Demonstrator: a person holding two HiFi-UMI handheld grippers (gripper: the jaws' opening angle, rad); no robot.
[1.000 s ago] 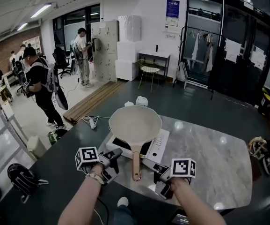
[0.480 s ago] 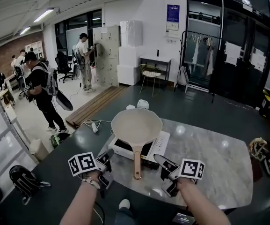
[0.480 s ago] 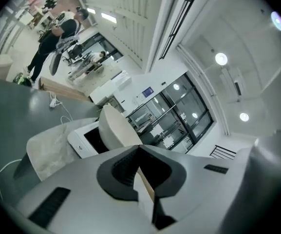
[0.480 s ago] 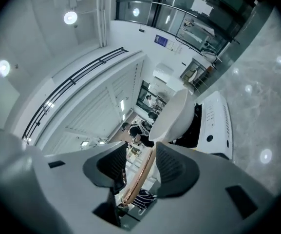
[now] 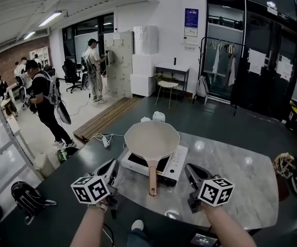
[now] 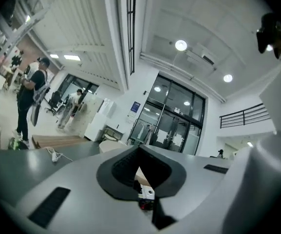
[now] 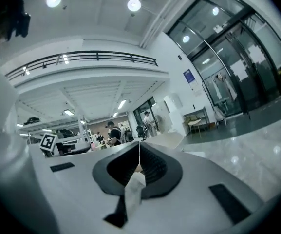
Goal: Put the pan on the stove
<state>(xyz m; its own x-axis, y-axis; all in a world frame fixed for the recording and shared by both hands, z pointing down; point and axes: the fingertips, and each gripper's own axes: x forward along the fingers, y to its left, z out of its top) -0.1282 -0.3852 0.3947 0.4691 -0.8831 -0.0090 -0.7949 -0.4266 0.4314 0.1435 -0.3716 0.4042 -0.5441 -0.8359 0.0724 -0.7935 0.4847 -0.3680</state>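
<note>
The cream pan (image 5: 151, 138) rests on the white portable stove (image 5: 175, 160), and its copper handle (image 5: 152, 178) points toward me. Nothing touches the pan. My left gripper (image 5: 110, 167) hangs left of the handle at the table's front edge, jaws shut and empty. To the right of the handle, over the marble, my right gripper (image 5: 192, 171) is also shut and empty. Both grippers tilt upward. In the left gripper view the jaws (image 6: 139, 149) meet, showing ceiling and glass doors beyond. The jaws (image 7: 139, 144) in the right gripper view are likewise pressed together.
The stove stands on a marble table (image 5: 230, 179). A small white object (image 5: 158, 116) lies past the stove. A power strip (image 5: 104, 139) lies on the floor at left, with a black bag (image 5: 27, 194) nearer me. People (image 5: 45, 99) stand at far left, shoes (image 5: 284, 163) at right.
Both grippers have drawn back from the pan handle toward me and tipped upward. The right jaws went from wide open to shut, and the left jaws also closed. The pan has stayed on the stove.
</note>
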